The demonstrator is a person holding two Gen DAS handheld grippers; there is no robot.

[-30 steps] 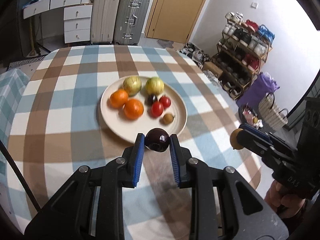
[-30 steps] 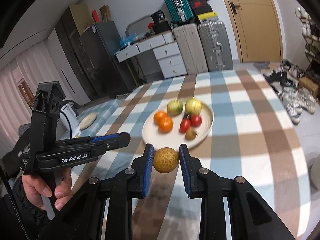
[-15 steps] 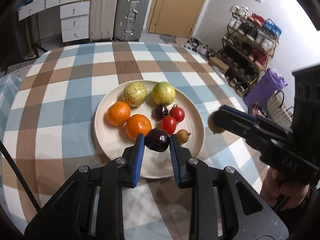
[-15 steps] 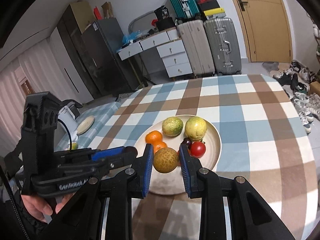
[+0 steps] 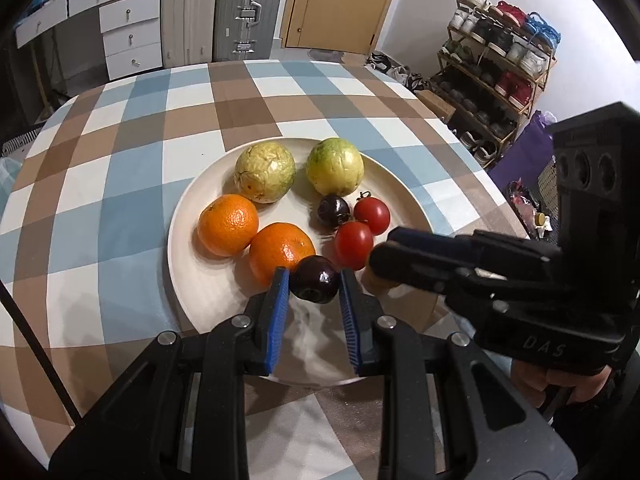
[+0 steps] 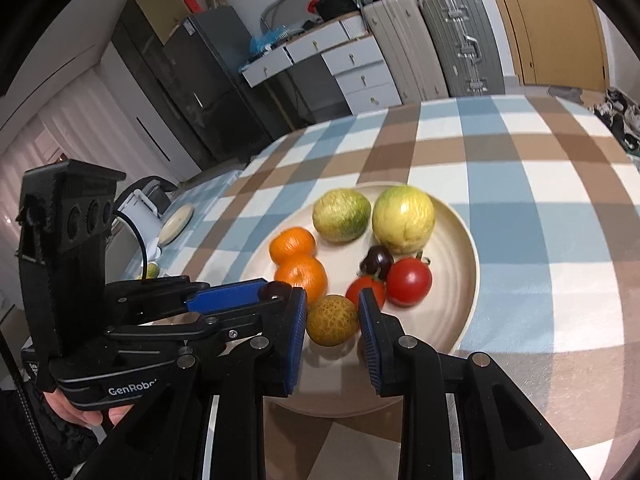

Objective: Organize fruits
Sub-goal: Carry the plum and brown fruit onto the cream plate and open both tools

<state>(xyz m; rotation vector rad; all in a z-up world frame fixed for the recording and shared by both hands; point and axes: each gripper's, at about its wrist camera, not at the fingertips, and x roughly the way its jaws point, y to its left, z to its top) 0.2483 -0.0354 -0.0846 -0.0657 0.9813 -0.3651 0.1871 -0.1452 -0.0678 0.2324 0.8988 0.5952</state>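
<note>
Two-handed placement onto cream plate [image 5: 188, 240], set on checked tablecloth [image 5: 120, 168]. Left gripper [image 5: 314, 286] closed on a dark plum [image 5: 315, 285], pinched between the blue pads at the tips, hanging just above the near half of the plate, next to the nearer orange [image 5: 282, 252]. Right gripper [image 6: 332, 320] clamped on a small rough brown-yellow fruit [image 6: 332, 320], likewise over the near part of the plate, just in front of the tomatoes [image 6: 409, 282]. Already on the plate: two pale green guava-like fruits [image 5: 265, 178] at the back, two oranges at left, a second dark plum [image 5: 334, 211] and two tomatoes at right. Sorted by kind, apparently. Judged step: lower and release both held pieces beside their like. For the held plum: best carried past the tomatoes to the resting plum, lowered until touching or nearly touching the plate, then opened slowly; round fruit likely to roll toward the middle on the dished surface. For the brown fruit: no partner visible; open space at the near right of the plate looks suitable. Grippers very close to each other here, tips nearly crossing in the left wrist view; better released one at a time, right first, then withdrawn upward to avoid nudging tomatoes. Contact with the plate not confirmable for either fruit.
</note>
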